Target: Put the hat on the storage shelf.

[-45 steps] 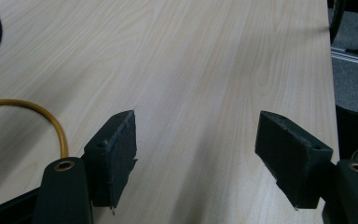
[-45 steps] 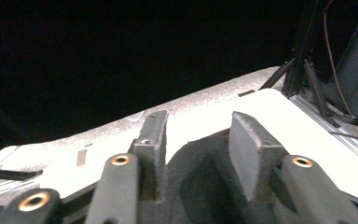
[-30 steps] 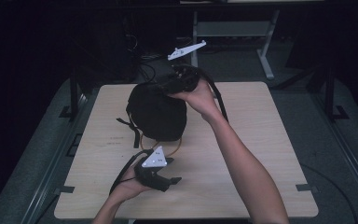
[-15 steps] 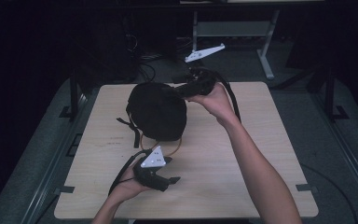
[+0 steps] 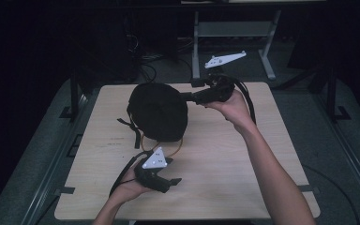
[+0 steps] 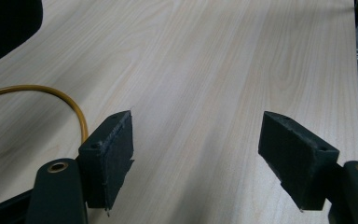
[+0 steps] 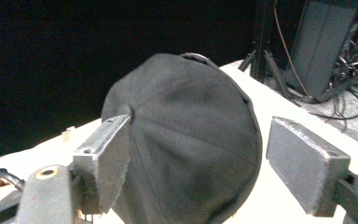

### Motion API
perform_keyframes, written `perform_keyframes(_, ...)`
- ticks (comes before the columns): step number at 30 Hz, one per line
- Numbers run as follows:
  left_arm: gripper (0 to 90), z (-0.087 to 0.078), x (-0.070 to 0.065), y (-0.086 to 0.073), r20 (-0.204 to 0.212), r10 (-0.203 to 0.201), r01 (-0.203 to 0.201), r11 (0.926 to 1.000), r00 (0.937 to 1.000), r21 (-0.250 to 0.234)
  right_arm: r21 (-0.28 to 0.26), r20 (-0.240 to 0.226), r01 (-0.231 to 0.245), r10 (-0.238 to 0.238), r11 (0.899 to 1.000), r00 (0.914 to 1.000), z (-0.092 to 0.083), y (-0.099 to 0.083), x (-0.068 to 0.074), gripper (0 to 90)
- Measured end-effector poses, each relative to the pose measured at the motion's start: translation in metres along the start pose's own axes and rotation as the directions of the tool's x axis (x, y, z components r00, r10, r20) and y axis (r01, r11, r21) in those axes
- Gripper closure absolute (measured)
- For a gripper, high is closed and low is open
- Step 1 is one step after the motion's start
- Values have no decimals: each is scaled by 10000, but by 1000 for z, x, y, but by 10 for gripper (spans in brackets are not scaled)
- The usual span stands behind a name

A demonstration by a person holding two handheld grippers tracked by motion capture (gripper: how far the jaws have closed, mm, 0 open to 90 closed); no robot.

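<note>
Black fabric cap (image 5: 158, 111), a rounded dome of stitched panels, sits on the far left half of the pale wooden table (image 5: 225, 159), crown up; its long axis and the way its brim points cannot be told from these pictures.

Starting at the right gripper (image 5: 189, 97): its two black jaws are spread wide and have just been opening, with nothing pressed between them. In the right gripper view the cap (image 7: 186, 140) lies just beyond the pads, its seams running up to a button at the top, the left pad (image 7: 107, 154) overlapping its edge in the picture; whether it touches the cloth cannot be told. In the high view this gripper points level toward the cap's right side from the far edge of the table, its grey three-cornered plate (image 5: 224, 59) above it.

The left gripper (image 5: 171, 180) rests near the table's near edge, well apart from the cap, jaws likewise spread and empty over bare wood (image 6: 214, 70). Just left of its pads (image 6: 112, 154) lies a thin yellow wire loop (image 6: 51, 93), which in the high view comes out from under the cap's near rim (image 5: 178, 146). A black strap (image 5: 132, 131) trails from the cap's left side onto the table.
</note>
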State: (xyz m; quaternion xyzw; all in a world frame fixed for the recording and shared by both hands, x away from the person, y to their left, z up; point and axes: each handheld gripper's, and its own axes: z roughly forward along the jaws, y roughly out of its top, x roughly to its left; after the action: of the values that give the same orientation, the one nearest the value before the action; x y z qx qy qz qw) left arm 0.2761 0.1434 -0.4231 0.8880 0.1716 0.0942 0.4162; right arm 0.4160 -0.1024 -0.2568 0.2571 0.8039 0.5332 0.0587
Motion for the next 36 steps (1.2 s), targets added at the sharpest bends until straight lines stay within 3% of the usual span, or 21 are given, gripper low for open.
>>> perform_keyframes(16, 242, 0, 1, 1, -8, -162, 162, 9998, 9999, -149, 43, 297, -306, 305, 9995, 9991, -25, -25, -10, 195)
perform_keyframes(36, 240, 2, -1, 0, -6, -47, 47, 9999, 10000, 109, 189, 639, -481, 468, 9987, 9969, -52, -54, -16, 193)
